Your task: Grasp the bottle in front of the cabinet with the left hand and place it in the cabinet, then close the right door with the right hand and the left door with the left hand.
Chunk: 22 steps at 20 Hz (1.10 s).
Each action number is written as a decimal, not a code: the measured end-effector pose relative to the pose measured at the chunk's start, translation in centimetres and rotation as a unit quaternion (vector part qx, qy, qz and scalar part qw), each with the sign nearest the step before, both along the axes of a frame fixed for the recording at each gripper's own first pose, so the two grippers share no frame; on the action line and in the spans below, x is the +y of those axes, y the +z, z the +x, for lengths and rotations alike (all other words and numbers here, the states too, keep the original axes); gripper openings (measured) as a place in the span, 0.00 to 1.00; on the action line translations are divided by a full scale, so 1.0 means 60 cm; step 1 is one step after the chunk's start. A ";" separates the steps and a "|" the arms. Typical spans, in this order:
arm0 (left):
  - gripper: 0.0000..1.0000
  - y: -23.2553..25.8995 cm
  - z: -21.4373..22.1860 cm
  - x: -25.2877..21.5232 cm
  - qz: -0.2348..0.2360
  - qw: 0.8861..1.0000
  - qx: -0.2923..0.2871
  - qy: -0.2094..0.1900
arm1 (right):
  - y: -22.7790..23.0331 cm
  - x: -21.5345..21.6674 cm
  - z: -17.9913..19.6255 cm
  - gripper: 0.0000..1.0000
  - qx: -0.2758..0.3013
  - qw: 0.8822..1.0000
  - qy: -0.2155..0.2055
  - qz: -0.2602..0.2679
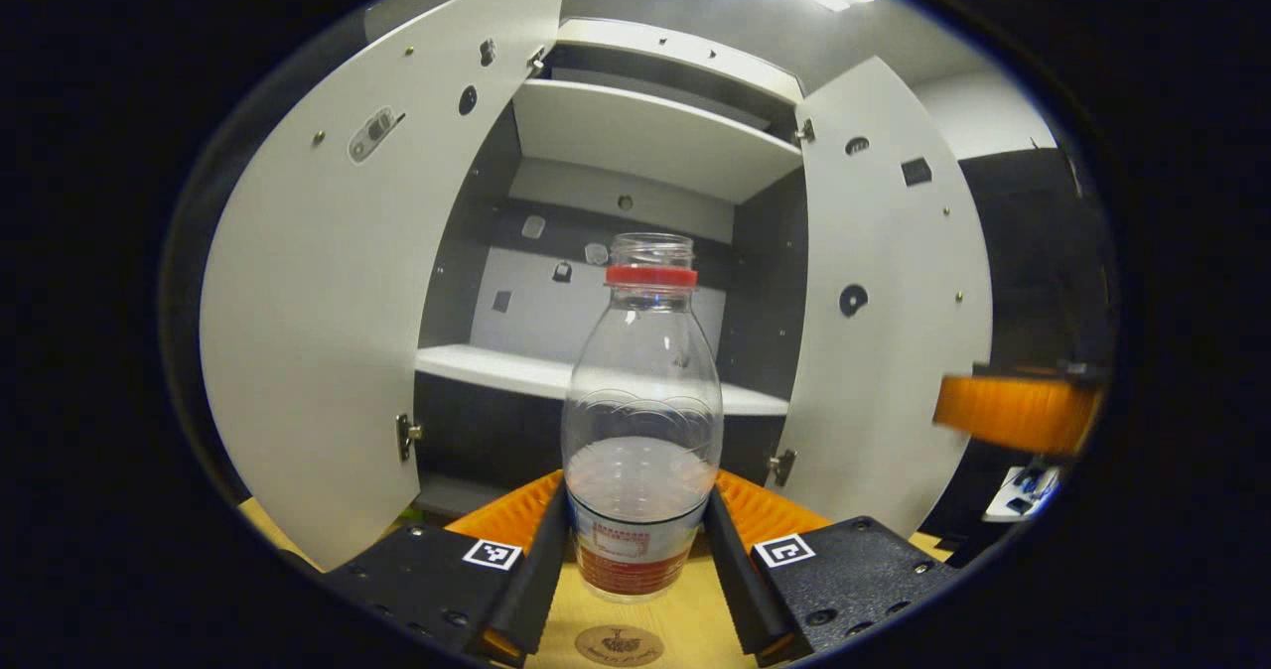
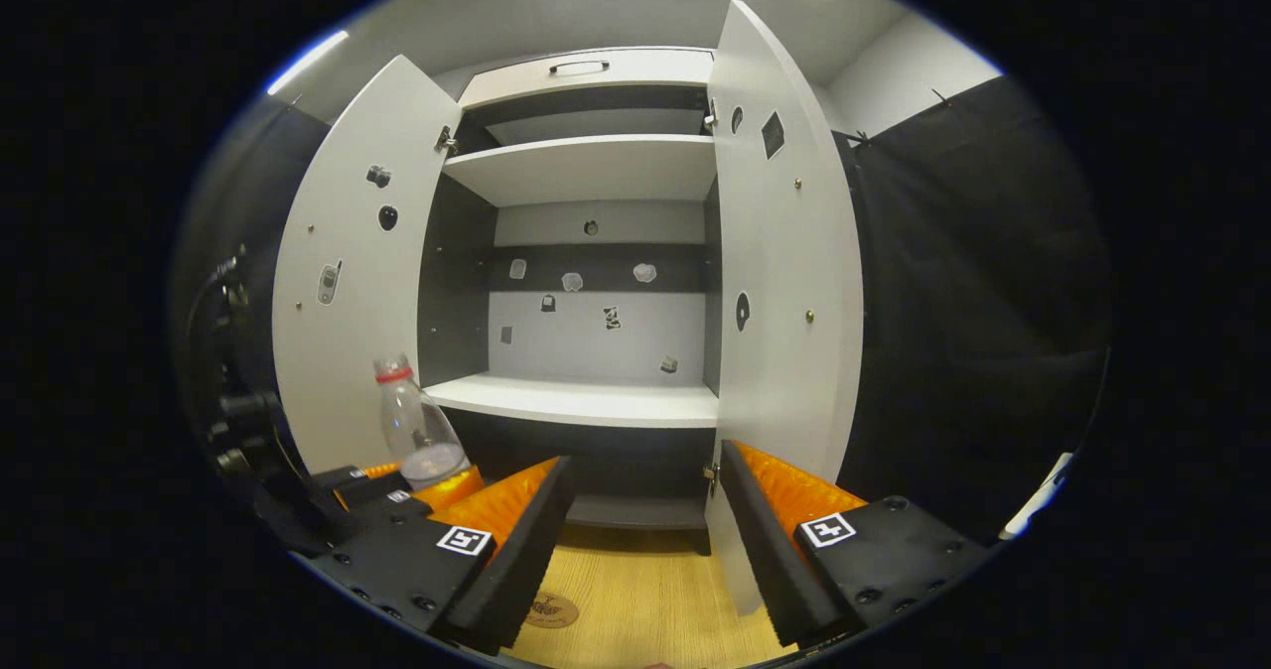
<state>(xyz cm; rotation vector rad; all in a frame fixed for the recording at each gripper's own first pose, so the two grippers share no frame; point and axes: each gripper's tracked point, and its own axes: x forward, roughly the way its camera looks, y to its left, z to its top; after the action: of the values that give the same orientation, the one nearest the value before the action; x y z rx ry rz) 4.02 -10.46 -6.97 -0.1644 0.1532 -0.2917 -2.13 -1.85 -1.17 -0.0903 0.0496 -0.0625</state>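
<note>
Left tool (image 1: pixel 640 560) around part-filled bottle (image 1: pixel 641 421)

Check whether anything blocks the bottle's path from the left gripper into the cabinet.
Nothing visible does. The left gripper is shut on the bottle, both doors stand open, and the shelf behind the bottle is bare.

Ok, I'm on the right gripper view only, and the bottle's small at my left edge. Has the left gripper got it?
Observer: Yes. In the left gripper view, the left gripper has both fingers pressed on the bottle, at its labelled base.
Operator: Capped?
Observer: No cap. The neck is open above a red ring, and there's some clear liquid low inside.
Operator: Lined up with the cabinet?
Observer: The bottle sits centred between the open left door and right door, with the lower shelf behind it.
</note>
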 end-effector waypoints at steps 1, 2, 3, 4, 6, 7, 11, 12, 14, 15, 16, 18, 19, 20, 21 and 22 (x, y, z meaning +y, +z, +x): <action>0.72 0.028 0.010 0.002 -0.001 1.000 -0.006 0.004 | 0.001 -0.005 -0.001 0.97 -0.002 1.000 -0.004 0.000; 0.71 0.054 0.021 0.001 0.000 1.000 -0.009 0.004 | 0.000 -0.010 -0.003 0.97 -0.003 1.000 -0.007 0.002; 0.71 0.081 0.035 -0.001 -0.003 1.000 -0.012 0.002 | 0.000 -0.014 -0.004 0.97 -0.004 1.000 -0.010 0.004; 0.71 0.109 0.048 -0.008 -0.011 1.000 -0.016 -0.003 | 0.001 -0.020 -0.006 0.97 -0.006 1.000 -0.013 0.006; 0.71 0.157 0.087 -0.021 -0.026 0.999 -0.028 -0.011 | 0.000 -0.032 -0.011 0.97 -0.009 1.000 -0.022 0.006; 0.71 0.171 0.107 -0.022 -0.024 0.999 -0.029 -0.011 | 0.001 -0.038 -0.015 0.97 -0.011 1.000 -0.027 0.005; 0.72 0.184 0.203 -0.048 -0.003 1.000 -0.014 -0.014 | 0.007 -0.072 -0.029 0.97 -0.019 0.998 -0.051 0.007; 0.71 0.179 0.230 -0.056 0.004 1.000 -0.006 -0.014 | 0.007 -0.085 -0.034 0.97 -0.022 0.998 -0.061 0.007; 0.71 0.159 0.282 -0.067 0.025 1.000 0.014 -0.009 | 0.007 -0.112 -0.045 0.97 -0.024 0.996 -0.082 0.004; 0.71 0.145 0.309 -0.071 0.033 0.999 0.028 -0.006 | 0.006 -0.125 -0.052 0.97 -0.024 0.995 -0.092 0.004; 0.71 0.127 0.329 -0.079 0.034 0.998 0.044 -0.007 | 0.004 -0.137 -0.057 0.97 -0.023 0.995 -0.102 0.005; 0.71 0.095 0.375 -0.085 0.038 0.997 0.071 -0.005 | 0.001 -0.162 -0.069 0.97 -0.023 0.992 -0.121 0.009; 0.71 0.080 0.397 -0.084 0.052 0.995 0.079 0.002 | -0.002 -0.175 -0.074 0.97 -0.023 0.991 -0.130 0.010; 0.71 0.064 0.419 -0.079 0.072 0.994 0.085 0.013 | -0.006 -0.190 -0.078 0.97 -0.021 0.990 -0.140 0.013; 0.71 0.048 0.439 -0.074 0.090 0.991 0.091 0.022 | -0.010 -0.201 -0.081 0.97 -0.018 0.989 -0.148 0.017; 0.71 0.032 0.454 -0.079 0.103 0.989 0.098 0.023 | -0.012 -0.214 -0.084 0.97 -0.018 0.987 -0.157 0.021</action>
<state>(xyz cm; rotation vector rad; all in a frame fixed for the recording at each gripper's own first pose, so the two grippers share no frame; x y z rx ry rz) 31.23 -15.20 -5.02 0.0095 0.3731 -0.2107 -7.20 -14.69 -1.91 -0.0388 0.0294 -0.3776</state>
